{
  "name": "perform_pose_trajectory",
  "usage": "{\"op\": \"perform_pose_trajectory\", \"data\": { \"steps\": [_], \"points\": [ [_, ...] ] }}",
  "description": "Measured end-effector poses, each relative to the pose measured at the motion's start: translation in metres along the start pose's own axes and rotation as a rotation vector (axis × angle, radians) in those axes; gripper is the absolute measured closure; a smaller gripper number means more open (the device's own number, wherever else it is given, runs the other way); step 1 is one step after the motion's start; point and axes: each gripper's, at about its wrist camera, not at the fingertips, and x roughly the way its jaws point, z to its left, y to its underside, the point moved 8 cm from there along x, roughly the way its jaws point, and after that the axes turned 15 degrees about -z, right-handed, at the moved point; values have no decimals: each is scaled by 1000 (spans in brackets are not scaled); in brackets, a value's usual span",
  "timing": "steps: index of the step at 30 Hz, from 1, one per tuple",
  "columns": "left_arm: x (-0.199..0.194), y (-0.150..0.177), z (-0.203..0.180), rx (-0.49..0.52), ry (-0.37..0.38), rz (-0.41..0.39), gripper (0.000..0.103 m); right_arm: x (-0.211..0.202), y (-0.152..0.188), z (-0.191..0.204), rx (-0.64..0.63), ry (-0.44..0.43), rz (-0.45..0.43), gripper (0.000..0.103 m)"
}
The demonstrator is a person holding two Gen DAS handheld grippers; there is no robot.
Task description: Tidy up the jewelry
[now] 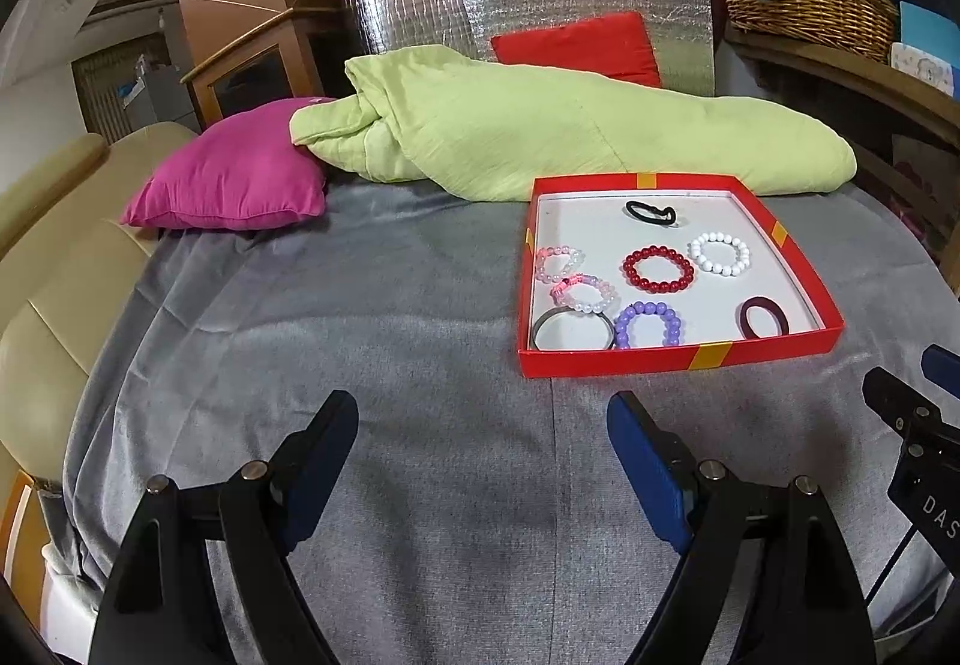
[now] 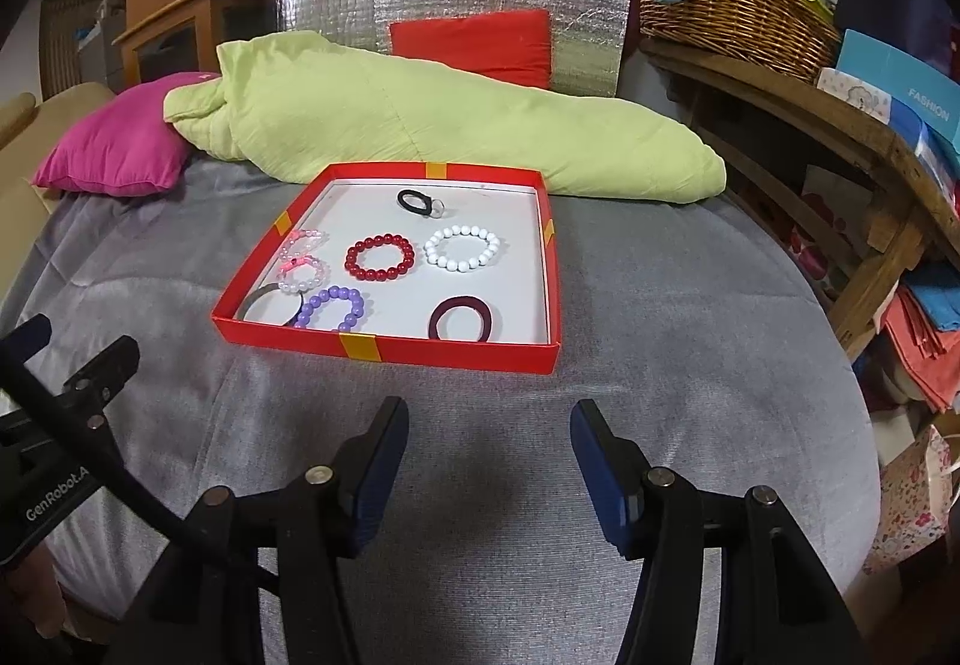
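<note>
A shallow red box point(image 1: 624, 362) point(image 2: 420, 353) lies on the grey bedspread. Inside lie several bracelets and hair ties: a red bead bracelet point(image 1: 659, 269) point(image 2: 380, 257), a white bead bracelet point(image 1: 719, 254) point(image 2: 462, 248), a purple bead bracelet point(image 1: 649, 324) point(image 2: 332, 308), a maroon hair tie point(image 1: 763, 318) point(image 2: 461, 318), a black hair tie point(image 1: 650, 213) point(image 2: 415, 201), pale pink bead bracelets point(image 1: 573, 278) point(image 2: 303, 260) and a dark ring point(image 1: 573, 329). My left gripper point(image 1: 483, 425) stands open, empty, in front of the box and left of it. My right gripper point(image 2: 489, 425) is open and empty just before the box's near wall.
A light green blanket point(image 1: 540, 137) point(image 2: 450, 125) and a magenta pillow point(image 1: 234, 176) point(image 2: 120, 143) lie behind the box. A wicker basket point(image 2: 738, 5) sits on a wooden shelf point(image 2: 840, 125) at the right. A cream armchair point(image 1: 54, 257) stands left of the bed.
</note>
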Motion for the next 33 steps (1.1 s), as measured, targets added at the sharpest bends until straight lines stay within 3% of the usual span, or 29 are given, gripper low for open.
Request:
{"op": "perform_pose_trajectory", "data": {
  "steps": [33],
  "points": [
    [-3,1,6,1,6,-2,17,3,2,7,10,-10,5,42]
  ]
}}
